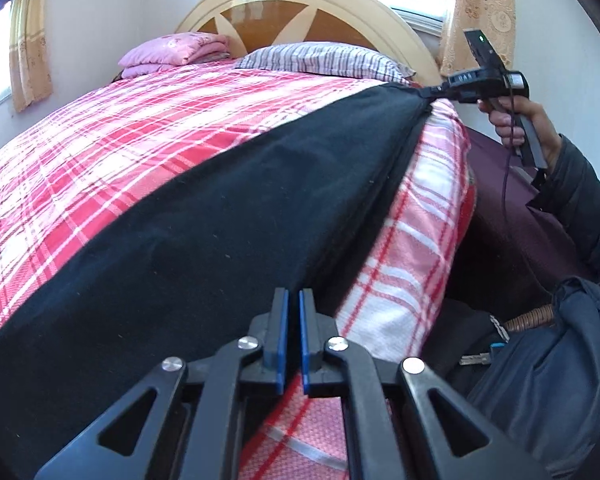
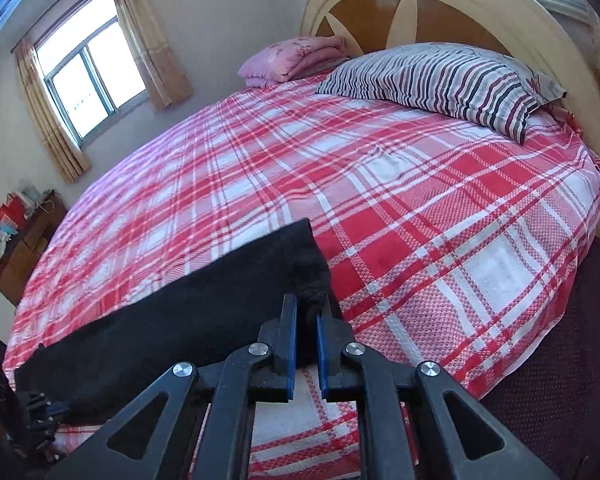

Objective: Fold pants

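Black pants lie stretched in a long band along the near edge of a bed with a red plaid sheet. My left gripper is shut on one end of them, at the fabric's edge. In the right wrist view the pants run from the left gripper at the lower left to my right gripper, which is shut on the other end, with black cloth bunched between its blue pads. The left wrist view shows the right gripper at the far end, held by a hand.
A striped pillow and a folded pink blanket lie by the headboard. A wooden cabinet stands left of the bed under a window. The person's dark jacket fills the lower right beside the bed edge.
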{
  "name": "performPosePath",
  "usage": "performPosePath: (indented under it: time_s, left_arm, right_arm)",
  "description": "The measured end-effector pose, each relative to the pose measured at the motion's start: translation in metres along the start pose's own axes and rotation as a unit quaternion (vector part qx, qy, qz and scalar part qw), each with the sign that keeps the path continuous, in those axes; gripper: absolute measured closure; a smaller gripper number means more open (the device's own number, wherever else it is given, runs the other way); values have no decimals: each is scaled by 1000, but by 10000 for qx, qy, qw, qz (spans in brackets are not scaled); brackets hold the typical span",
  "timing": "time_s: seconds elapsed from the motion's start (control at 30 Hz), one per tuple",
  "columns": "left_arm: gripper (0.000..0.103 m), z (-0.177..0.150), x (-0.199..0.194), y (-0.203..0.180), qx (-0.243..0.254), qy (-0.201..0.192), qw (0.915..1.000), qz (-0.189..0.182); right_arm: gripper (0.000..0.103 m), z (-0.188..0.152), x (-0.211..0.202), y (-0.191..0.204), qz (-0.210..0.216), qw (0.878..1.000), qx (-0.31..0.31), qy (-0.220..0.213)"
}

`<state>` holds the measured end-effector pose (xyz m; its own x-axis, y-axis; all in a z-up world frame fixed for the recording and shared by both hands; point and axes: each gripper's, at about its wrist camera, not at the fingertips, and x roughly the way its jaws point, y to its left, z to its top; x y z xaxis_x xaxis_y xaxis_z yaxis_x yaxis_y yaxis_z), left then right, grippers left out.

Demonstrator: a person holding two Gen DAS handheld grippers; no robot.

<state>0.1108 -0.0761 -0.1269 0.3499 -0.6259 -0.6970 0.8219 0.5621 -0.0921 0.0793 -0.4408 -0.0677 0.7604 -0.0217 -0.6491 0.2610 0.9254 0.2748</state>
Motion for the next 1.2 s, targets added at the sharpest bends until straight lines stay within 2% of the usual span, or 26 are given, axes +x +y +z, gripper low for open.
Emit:
performPosePath:
  time_s: [0.07, 0.2, 0.3, 0.37, 0.47, 0.5, 0.53, 0.57, 0.6, 0.7, 0.73, 0.77, 0.83, 0.93, 1.03, 1.1, 1.2]
  left_arm:
    - [97, -2, -2, -1, 2, -44, 10000, -53]
    - [97, -5, 1, -1, -17, 9, 10000, -87]
    - [97, -7, 4, -3, 19, 52, 9999, -106]
    - [97, -8, 4, -4, 18, 57, 9999, -122]
    - [97, -7, 7, -1, -40, 66, 9999, -117]
    - [97, -6, 6, 0, -75, 44, 9999, -93]
    - [97, -6, 4, 0, -100, 20, 9999, -112]
    - [97, -5, -1, -1, -94, -28, 9999, -115]
    - [97, -5, -5, -2, -76, -87, 9999, -85]
    - [92, 0, -20, -3, -83, -374, 9992, -129]
    - [85, 2, -23, -2, -111, -449, 9989, -109]
    - [73, 4, -23, 0, -150, -489, 9987, -44]
    - [61, 6, -17, 4, -203, -445, 9987, 109]
    - [61, 6, -2, 12, -372, -281, 9988, 113]
    - [61, 3, 2, 11, -404, -189, 9990, 64]
    - [61, -1, 6, 8, -354, -75, 9993, 61]
    - [61, -7, 9, 4, -320, 14, 9995, -2]
  right_arm:
    - [95, -1, -6, 4, 2, 10000, -65, -48]
    - [95, -11, 9, -3, -219, 9995, -37, 244]
    - [95, -12, 7, -11, -90, 9996, 156, 227]
    - [95, -9, 3, -9, -119, 9998, 71, 143]
    - [95, -13, 10, -3, -292, 9991, -161, 244]
    - [90, -15, 12, 0, -384, 9986, -261, 256]
    - [74, -15, 11, 3, -542, 9977, -346, 224]
    - [65, -14, 8, 6, -716, 9964, -406, 180]
    - [50, -13, 2, 11, -984, 9937, -525, 49]
    - [49, -10, -14, 26, -1450, 9859, -769, -326]
    - [49, -10, -19, 33, -1454, 9848, -849, -430]
    - [49, -10, -22, 42, -1344, 9850, -953, -511]
    - [49, -12, -21, 68, -1013, 9853, -1275, -523]
    - [49, -22, -4, 111, -437, 9826, -1783, -292]
    - [49, -40, 20, 143, 147, 9795, -2006, 117]
    - [49, -58, 38, 158, 323, 9741, -2196, 442]
    - [48, -86, 49, 172, 259, 9612, -2654, 705]
